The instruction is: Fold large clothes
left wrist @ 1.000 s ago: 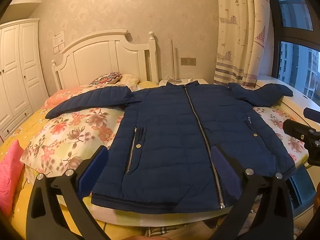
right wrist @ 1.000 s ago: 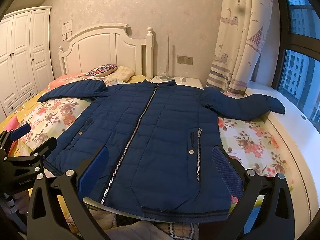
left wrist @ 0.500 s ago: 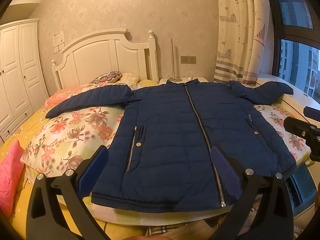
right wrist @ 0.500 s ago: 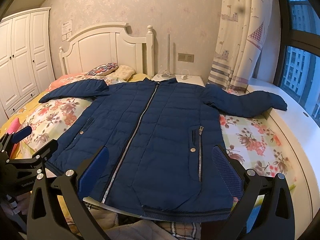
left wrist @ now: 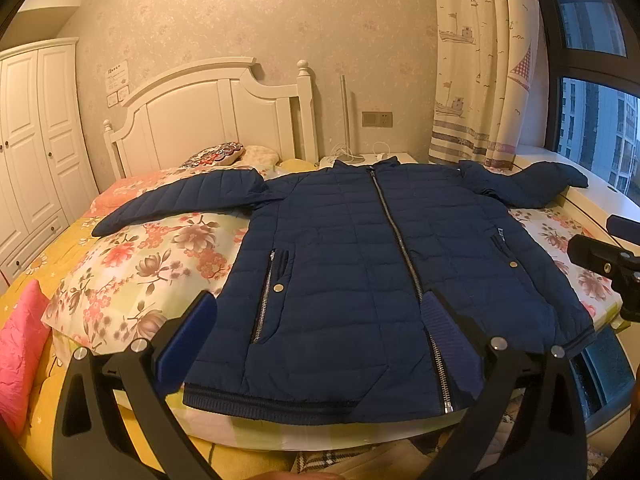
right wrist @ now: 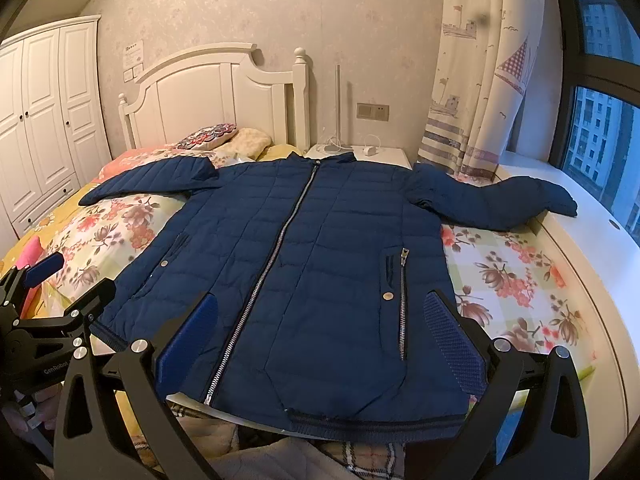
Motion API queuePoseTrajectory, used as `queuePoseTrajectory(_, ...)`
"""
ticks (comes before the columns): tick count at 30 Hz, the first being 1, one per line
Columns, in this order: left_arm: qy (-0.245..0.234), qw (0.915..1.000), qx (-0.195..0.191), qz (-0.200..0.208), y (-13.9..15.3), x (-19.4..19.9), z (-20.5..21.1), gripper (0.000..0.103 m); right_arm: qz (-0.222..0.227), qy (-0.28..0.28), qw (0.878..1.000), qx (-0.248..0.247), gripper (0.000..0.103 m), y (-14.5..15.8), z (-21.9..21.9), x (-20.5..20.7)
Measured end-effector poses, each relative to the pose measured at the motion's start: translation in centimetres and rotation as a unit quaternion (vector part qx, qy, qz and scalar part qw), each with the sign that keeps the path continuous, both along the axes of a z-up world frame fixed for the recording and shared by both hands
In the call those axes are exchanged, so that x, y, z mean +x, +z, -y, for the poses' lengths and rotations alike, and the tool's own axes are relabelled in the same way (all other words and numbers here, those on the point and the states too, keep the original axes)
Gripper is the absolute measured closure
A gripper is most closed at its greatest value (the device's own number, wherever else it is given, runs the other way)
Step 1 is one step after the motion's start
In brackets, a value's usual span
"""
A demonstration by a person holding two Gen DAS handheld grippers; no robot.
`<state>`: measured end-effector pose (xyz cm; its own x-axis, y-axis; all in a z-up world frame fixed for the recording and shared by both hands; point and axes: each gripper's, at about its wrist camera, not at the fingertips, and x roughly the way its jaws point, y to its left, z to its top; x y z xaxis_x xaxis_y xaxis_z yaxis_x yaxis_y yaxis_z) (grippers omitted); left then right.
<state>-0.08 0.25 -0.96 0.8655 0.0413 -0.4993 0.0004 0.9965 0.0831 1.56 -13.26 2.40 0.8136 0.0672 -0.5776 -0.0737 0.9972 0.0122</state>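
Observation:
A navy quilted jacket (left wrist: 360,264) lies flat and zipped on the bed, front up, hem toward me, both sleeves spread out sideways; it also shows in the right wrist view (right wrist: 304,248). My left gripper (left wrist: 320,324) is open and empty, hovering above the hem's left half. My right gripper (right wrist: 324,320) is open and empty above the hem's right half. The left sleeve (left wrist: 180,200) rests on the floral quilt; the right sleeve (right wrist: 496,204) reaches onto the white window ledge. Each gripper shows at the edge of the other's view.
A floral quilt (left wrist: 132,264) covers the bed, with a pink cushion (left wrist: 20,356) at the left edge. A white headboard (left wrist: 216,116), pillows and a nightstand (right wrist: 360,154) stand behind. A wardrobe (left wrist: 32,152) is left; a curtain (right wrist: 476,80) and window ledge (right wrist: 592,232) are right.
Both grippers have drifted slightly, so the jacket sits a little lower and nearer in view. The jaws stay open and the jacket has not moved.

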Motion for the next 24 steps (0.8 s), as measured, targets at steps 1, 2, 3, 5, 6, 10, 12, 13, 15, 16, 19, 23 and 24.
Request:
queuePoseTrajectory(1, 0.0, 1.0, 0.0, 0.0, -0.01, -0.02, -0.02, 0.002, 0.0, 0.0, 1.0, 0.0, 0.004, -0.02, -0.02, -0.02)
queuePoseTrajectory(2, 0.0, 1.0, 0.0, 0.0, -0.03, -0.04, -0.04, 0.002, -0.001, 0.001, 1.0, 0.001, 0.004, -0.03, -0.01, -0.04)
queuePoseTrajectory(3, -0.001, 1.0, 0.0, 0.0, -0.02, -0.03, -0.05, 0.002, -0.001, 0.001, 1.0, 0.001, 0.004, 0.0, 0.01, 0.0)
queuePoseTrajectory(5, 0.0, 1.0, 0.0, 0.0, -0.01, 0.0, -0.03, 0.002, 0.0, 0.001, 1.0, 0.0, 0.004, -0.01, -0.01, -0.04)
queuePoseTrajectory(6, -0.001, 1.0, 0.0, 0.0, 0.02, 0.01, 0.0, 0.002, 0.0, 0.001, 1.0, 0.0, 0.004, 0.0, 0.02, 0.0)
queuePoseTrajectory(10, -0.001, 1.0, 0.0, 0.0, 0.01, 0.01, -0.02, 0.002, -0.001, 0.0, 1.0, 0.001, 0.004, -0.02, -0.01, 0.0)
queuePoseTrajectory(12, -0.001, 1.0, 0.0, 0.0, 0.02, 0.0, 0.01, 0.002, 0.0, 0.0, 1.0, 0.002, 0.004, -0.04, -0.02, -0.06)
queuePoseTrajectory(13, -0.001, 1.0, 0.0, 0.0, 0.01, -0.01, 0.01, 0.002, -0.001, 0.001, 1.0, 0.001, 0.004, -0.02, -0.01, 0.02)
queuePoseTrajectory(15, -0.001, 1.0, 0.0, 0.0, 0.03, 0.02, 0.03, 0.002, -0.001, 0.0, 1.0, 0.001, 0.004, -0.04, -0.02, 0.0)
queuePoseTrajectory(16, -0.001, 1.0, 0.001, -0.001, 0.01, 0.01, 0.03, 0.002, -0.001, 0.001, 1.0, 0.001, 0.004, -0.05, -0.03, -0.01)
queuePoseTrajectory(19, -0.001, 1.0, 0.0, -0.001, 0.02, 0.02, 0.03, 0.002, -0.001, 0.0, 1.0, 0.001, 0.004, -0.06, -0.03, -0.01)
queuePoseTrajectory(23, -0.001, 1.0, 0.001, -0.001, 0.0, 0.0, 0.03, 0.002, -0.002, 0.001, 1.0, 0.002, 0.004, -0.16, 0.04, 0.02)
queuePoseTrajectory(24, -0.001, 1.0, 0.001, -0.001, 0.02, 0.02, 0.07, 0.002, -0.003, 0.001, 1.0, 0.002, 0.004, -0.23, 0.01, 0.01)
